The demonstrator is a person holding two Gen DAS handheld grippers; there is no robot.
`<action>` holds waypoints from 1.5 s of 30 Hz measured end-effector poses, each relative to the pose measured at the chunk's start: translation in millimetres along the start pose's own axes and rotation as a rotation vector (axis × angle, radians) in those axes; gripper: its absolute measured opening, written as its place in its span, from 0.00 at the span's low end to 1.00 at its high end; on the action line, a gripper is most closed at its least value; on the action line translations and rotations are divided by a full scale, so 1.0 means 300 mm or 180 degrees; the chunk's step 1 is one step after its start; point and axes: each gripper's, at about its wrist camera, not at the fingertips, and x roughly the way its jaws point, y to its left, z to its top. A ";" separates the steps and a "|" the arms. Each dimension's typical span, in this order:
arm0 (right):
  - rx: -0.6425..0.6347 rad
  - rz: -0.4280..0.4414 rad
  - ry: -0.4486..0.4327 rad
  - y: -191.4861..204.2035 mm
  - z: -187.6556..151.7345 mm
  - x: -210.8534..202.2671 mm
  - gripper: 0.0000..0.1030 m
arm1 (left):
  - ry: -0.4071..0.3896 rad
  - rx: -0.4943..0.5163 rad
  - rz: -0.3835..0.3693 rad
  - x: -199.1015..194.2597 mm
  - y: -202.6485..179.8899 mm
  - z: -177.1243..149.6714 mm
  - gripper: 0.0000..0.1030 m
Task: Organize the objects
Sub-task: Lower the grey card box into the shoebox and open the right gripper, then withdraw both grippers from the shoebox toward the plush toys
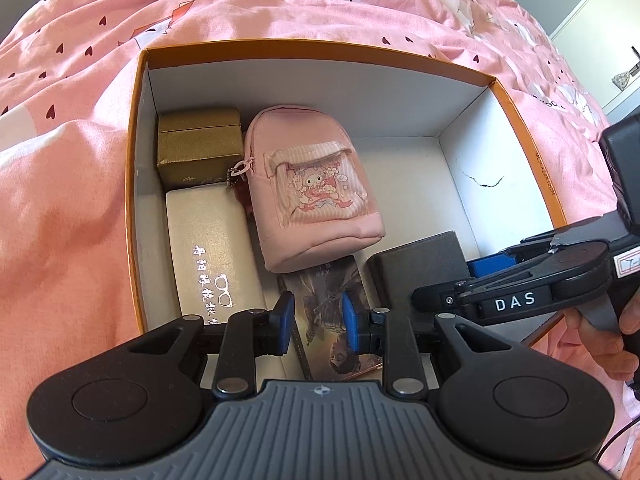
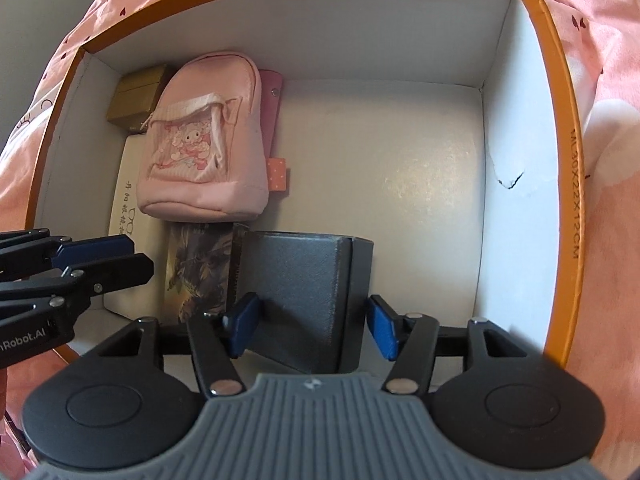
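Observation:
An orange cardboard box [image 1: 520, 120] with white inner walls [image 2: 516, 128] lies on a pink bedsheet. Inside are a gold box [image 1: 198, 142], a white glasses case [image 1: 212, 248], a pink mini backpack [image 1: 316, 188], a printed card box [image 1: 332, 312] and a black box [image 1: 420, 276]. My left gripper [image 1: 318, 320] is open, its blue pads either side of the printed card box without pressing it. My right gripper [image 2: 312, 322] is open around the black box [image 2: 300, 296], pads apart from its sides. A pink wallet [image 2: 272, 108] lies under the backpack [image 2: 204, 140].
The box's right half shows bare white floor [image 2: 400, 184]. Its right wall has a small tear [image 2: 510, 180]. The pink sheet [image 1: 72, 200] surrounds the box. The right gripper body [image 1: 520, 296] crosses the box's near right corner in the left wrist view.

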 end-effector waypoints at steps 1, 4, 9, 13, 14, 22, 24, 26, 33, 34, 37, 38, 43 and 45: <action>-0.0038 -0.0086 0.0023 0.002 0.001 0.005 0.62 | -0.0002 0.0014 0.0000 0.000 -0.001 -0.001 0.29; -0.0080 -0.0084 0.0050 -0.002 0.001 0.004 0.61 | -0.0007 0.0045 0.0005 0.002 -0.003 -0.003 0.29; -0.0053 0.0050 0.0009 -0.004 -0.003 -0.004 0.45 | 0.0012 0.0111 0.0037 0.012 -0.010 -0.008 0.29; -0.0099 0.0136 0.0025 0.028 -0.011 0.005 0.41 | 0.0020 0.0093 0.0027 0.013 -0.006 -0.012 0.29; -0.0093 0.0158 0.0043 0.033 -0.013 0.009 0.41 | 0.0017 0.0091 0.0026 0.012 -0.006 -0.014 0.29; -0.0078 0.0219 0.0058 0.064 -0.010 0.038 0.39 | 0.0027 0.0100 0.0037 0.015 -0.005 -0.020 0.29; -0.0088 0.0199 0.0059 0.070 -0.011 0.040 0.39 | 0.0014 0.0099 0.0040 0.011 -0.009 -0.024 0.29; -0.0135 0.0151 0.0021 0.087 -0.012 0.036 0.39 | -0.0010 0.0097 0.0045 0.001 -0.014 -0.029 0.29; -0.0290 0.0082 -0.0281 0.121 -0.060 -0.063 0.42 | -0.0213 0.0123 0.0017 -0.087 -0.059 -0.061 0.38; -0.0312 0.0072 -0.0350 0.124 -0.074 -0.087 0.46 | -0.0251 0.0135 0.0022 -0.104 -0.069 -0.068 0.40; -0.0431 0.0035 -0.0650 0.129 -0.133 -0.175 0.51 | -0.0409 0.0155 0.0023 -0.166 -0.110 -0.092 0.49; -0.0459 0.0031 -0.0745 0.135 -0.154 -0.201 0.51 | -0.0468 0.0162 0.0016 -0.189 -0.125 -0.104 0.50; -0.0556 0.0082 -0.1251 0.135 -0.304 -0.355 0.56 | -0.0678 0.0238 -0.0078 -0.284 -0.194 -0.187 0.54; -0.0560 0.0044 -0.1392 0.140 -0.368 -0.391 0.57 | -0.0652 0.0272 -0.0186 -0.303 -0.216 -0.231 0.54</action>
